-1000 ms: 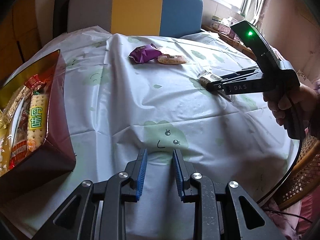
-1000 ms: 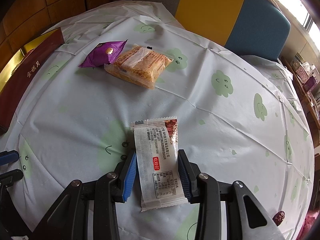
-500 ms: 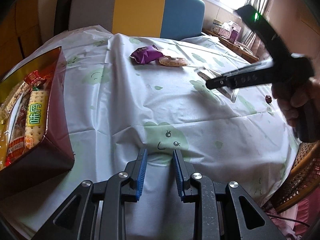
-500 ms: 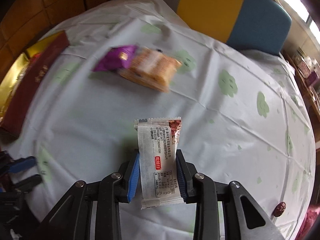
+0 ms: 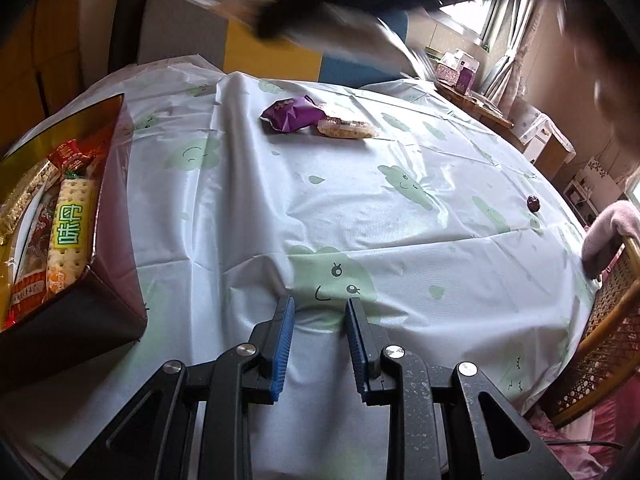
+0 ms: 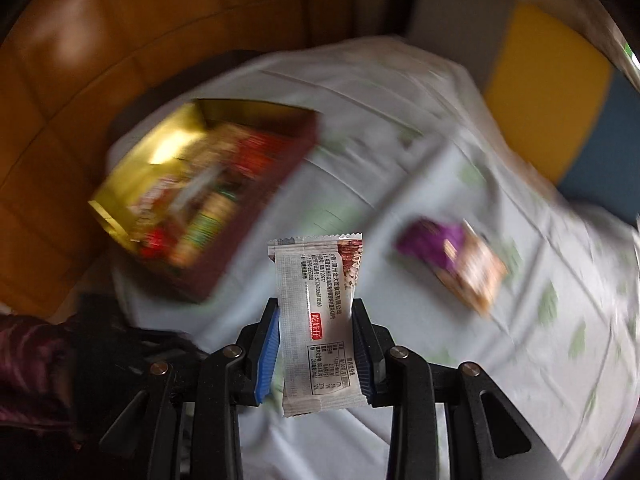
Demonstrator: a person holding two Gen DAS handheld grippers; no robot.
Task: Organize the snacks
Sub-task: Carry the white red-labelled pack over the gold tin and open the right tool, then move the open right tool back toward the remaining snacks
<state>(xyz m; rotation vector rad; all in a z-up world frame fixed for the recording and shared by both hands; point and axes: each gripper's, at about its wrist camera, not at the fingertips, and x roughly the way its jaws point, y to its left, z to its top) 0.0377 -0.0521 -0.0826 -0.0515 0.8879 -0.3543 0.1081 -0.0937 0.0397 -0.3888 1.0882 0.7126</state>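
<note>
The right gripper (image 6: 316, 344) is clamped on a white foil snack sachet with printed black text (image 6: 320, 320), carried high above the pale tablecloth with green cloud faces (image 5: 400, 240); the view around it is smeared, so the gripper seems to be mid-swing. The sachet stands upright between the blue pads (image 6: 267, 354), pinched at its lower half; its top edge points toward the dark red cardboard box with a gold lining (image 6: 224, 256), which is already packed with snacks. To do this well, I would say, bring the sachet over a gap in the box, lower it before letting go, and lay it flat beside the other packets rather than drop it from height.

The left gripper (image 5: 319, 344) rests low over the cloth, jaws narrowly apart and empty. Two snacks wait on the far side, touching: a crinkled purple foil packet (image 5: 292, 114) and a clear-wrapped golden crisp bar (image 5: 347, 129).

Writing: the sachet carries a red label with white Chinese characters and a nutrition table, too small to read; a yellow-green cracker pack in the box (image 5: 73, 236) shows large Chinese characters.
</note>
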